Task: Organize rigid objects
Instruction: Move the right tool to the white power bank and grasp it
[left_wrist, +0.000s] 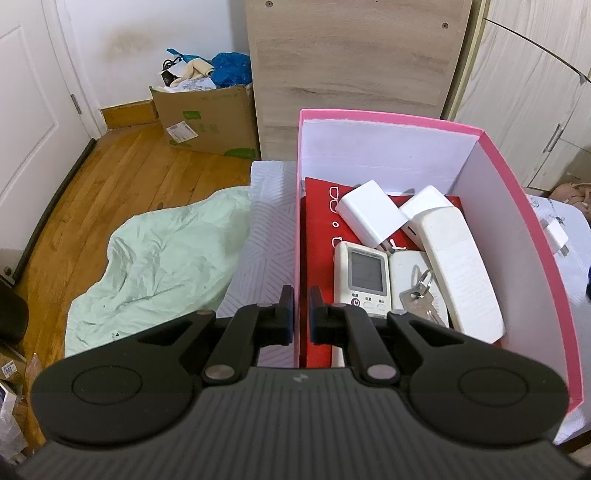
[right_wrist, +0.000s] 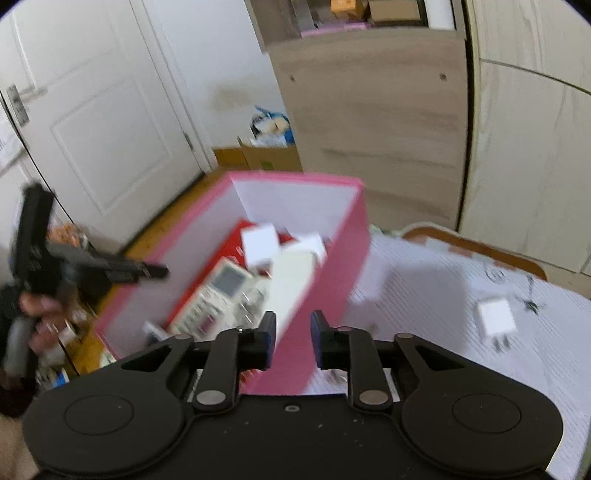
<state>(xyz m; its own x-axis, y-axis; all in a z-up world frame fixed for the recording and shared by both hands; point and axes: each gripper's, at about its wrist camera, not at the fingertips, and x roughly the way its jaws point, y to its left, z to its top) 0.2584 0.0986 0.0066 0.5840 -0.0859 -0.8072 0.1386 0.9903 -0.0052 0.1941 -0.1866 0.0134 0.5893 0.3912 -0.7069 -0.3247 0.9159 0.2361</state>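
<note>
A pink box (left_wrist: 388, 118) (right_wrist: 288, 177) with white inner walls stands on the bed. Inside, on a red sheet, lie a white remote with a screen (left_wrist: 364, 273) (right_wrist: 225, 284), a long white handset (left_wrist: 461, 266), keys (left_wrist: 421, 288) and two white chargers (left_wrist: 369, 214). My left gripper (left_wrist: 301, 295) (right_wrist: 155, 273) is shut on the box's left wall, one finger inside and one outside. My right gripper (right_wrist: 293, 321) hangs over the box's near right corner, slightly open and holding nothing. Another white charger (right_wrist: 495, 317) (left_wrist: 556, 234) lies on the bed to the right of the box.
The striped white mattress (right_wrist: 443, 295) spreads right of the box. A crumpled pale green sheet (left_wrist: 166, 258) lies on the wooden floor to the left. A full cardboard box (left_wrist: 207, 118) and a wooden panel (left_wrist: 351, 55) stand behind, a wardrobe (left_wrist: 535, 92) at right.
</note>
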